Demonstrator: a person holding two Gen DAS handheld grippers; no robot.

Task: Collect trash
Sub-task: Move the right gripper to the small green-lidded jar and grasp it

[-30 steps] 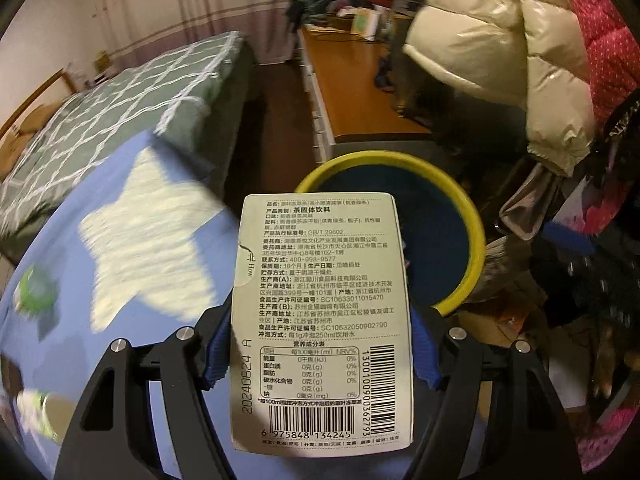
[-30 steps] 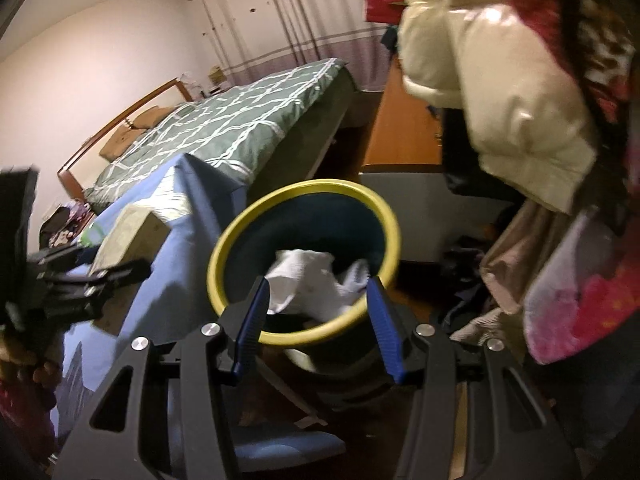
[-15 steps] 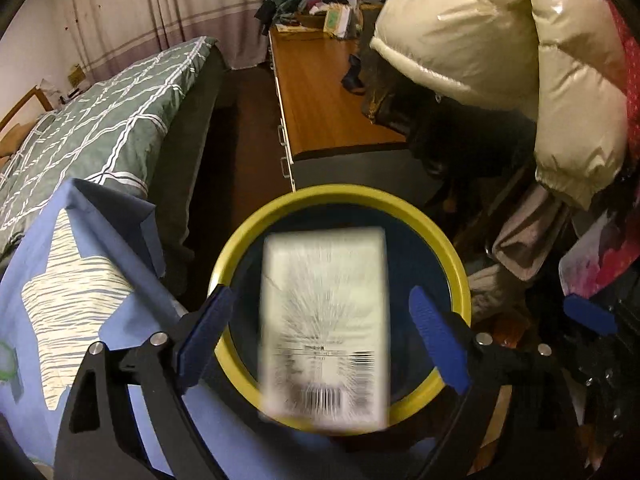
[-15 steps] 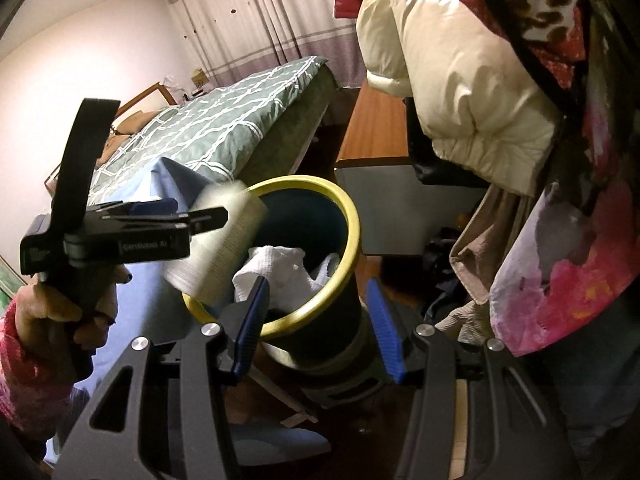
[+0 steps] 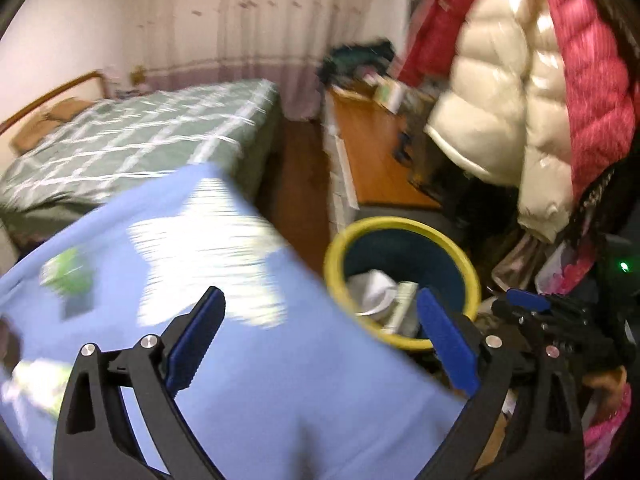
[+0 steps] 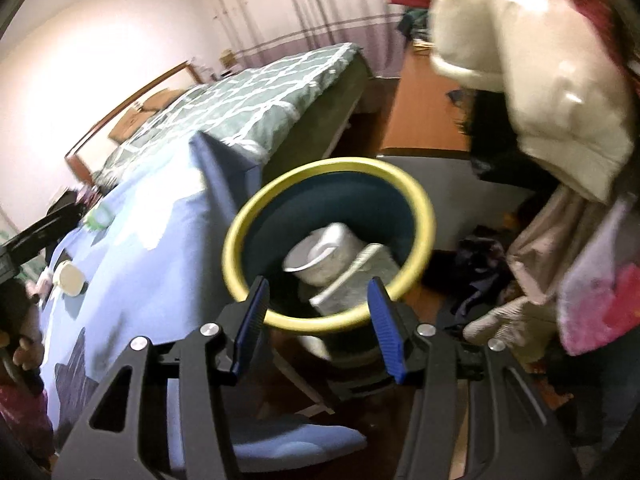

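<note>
The carton (image 6: 352, 280) lies inside the yellow-rimmed bin (image 6: 420, 208), leaning on a white cup (image 6: 324, 252), its long side slanting up toward the far right. The left gripper (image 5: 320, 336) is opening with nothing between its jaws. The right gripper (image 6: 320, 320) is half open and empty.

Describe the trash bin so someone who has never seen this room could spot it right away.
Find the bed with the green checked cover; a table under a blue cloth stands at its foot. The bin sits on the floor beside that table. It is the only round container there, dark blue with a bright yellow rim, with white trash inside.
</note>
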